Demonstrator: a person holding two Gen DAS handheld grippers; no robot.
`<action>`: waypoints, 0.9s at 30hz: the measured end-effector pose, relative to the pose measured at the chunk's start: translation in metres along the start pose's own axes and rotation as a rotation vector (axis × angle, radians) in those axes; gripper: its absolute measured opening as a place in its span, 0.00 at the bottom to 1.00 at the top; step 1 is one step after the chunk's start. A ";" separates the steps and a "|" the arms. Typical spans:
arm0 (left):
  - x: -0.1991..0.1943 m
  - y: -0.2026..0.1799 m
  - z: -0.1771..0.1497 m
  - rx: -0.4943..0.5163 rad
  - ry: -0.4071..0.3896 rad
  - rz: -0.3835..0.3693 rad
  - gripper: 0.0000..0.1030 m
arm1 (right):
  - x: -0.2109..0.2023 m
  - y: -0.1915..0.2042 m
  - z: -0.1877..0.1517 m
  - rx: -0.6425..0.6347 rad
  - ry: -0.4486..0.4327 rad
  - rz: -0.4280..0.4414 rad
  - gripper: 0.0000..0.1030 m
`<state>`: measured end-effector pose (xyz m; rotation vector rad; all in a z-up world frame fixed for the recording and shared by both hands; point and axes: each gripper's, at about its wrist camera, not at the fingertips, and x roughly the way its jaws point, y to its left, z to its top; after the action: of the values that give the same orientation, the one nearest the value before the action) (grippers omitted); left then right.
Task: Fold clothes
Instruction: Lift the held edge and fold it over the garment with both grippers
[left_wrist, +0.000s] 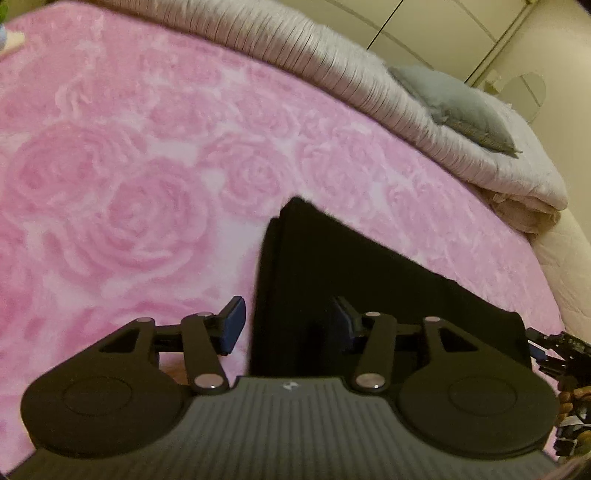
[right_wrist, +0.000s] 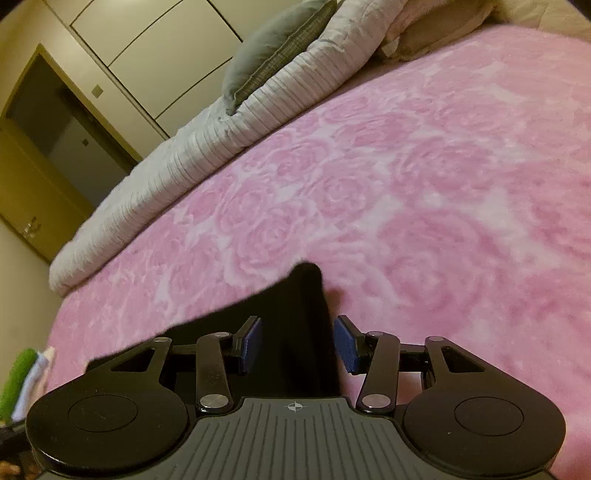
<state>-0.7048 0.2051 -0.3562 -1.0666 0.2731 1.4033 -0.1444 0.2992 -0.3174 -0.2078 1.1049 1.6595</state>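
Observation:
A black folded garment (left_wrist: 332, 273) lies on the pink rose-patterned blanket (left_wrist: 147, 166). My left gripper (left_wrist: 290, 325) is open, its blue pads (left_wrist: 233, 325) spread either side of the garment's left edge, with no grip on the cloth. In the right wrist view the same black garment (right_wrist: 291, 325) runs under my right gripper (right_wrist: 298, 343), which is open with its blue pads (right_wrist: 345, 345) straddling the garment's right corner. The right gripper also shows at the right edge of the left wrist view (left_wrist: 561, 354).
A rolled pale quilt (left_wrist: 332, 66) with a grey pillow (left_wrist: 458, 107) lies along the far side of the bed. Cream wardrobe doors (right_wrist: 147, 48) stand behind. Green and white folded cloths (right_wrist: 22, 380) lie at the left edge.

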 end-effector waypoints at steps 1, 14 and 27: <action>0.005 0.000 -0.003 0.008 0.011 -0.008 0.36 | 0.007 -0.002 0.002 0.006 0.008 0.000 0.46; -0.005 -0.004 -0.020 0.079 -0.127 0.030 0.13 | 0.042 -0.002 -0.001 -0.095 -0.014 -0.079 0.12; 0.021 -0.012 0.027 0.101 -0.115 0.027 0.27 | 0.046 0.027 0.016 -0.181 -0.019 -0.131 0.20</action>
<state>-0.7004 0.2408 -0.3516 -0.8985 0.2728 1.4544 -0.1801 0.3422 -0.3223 -0.3724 0.9069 1.6398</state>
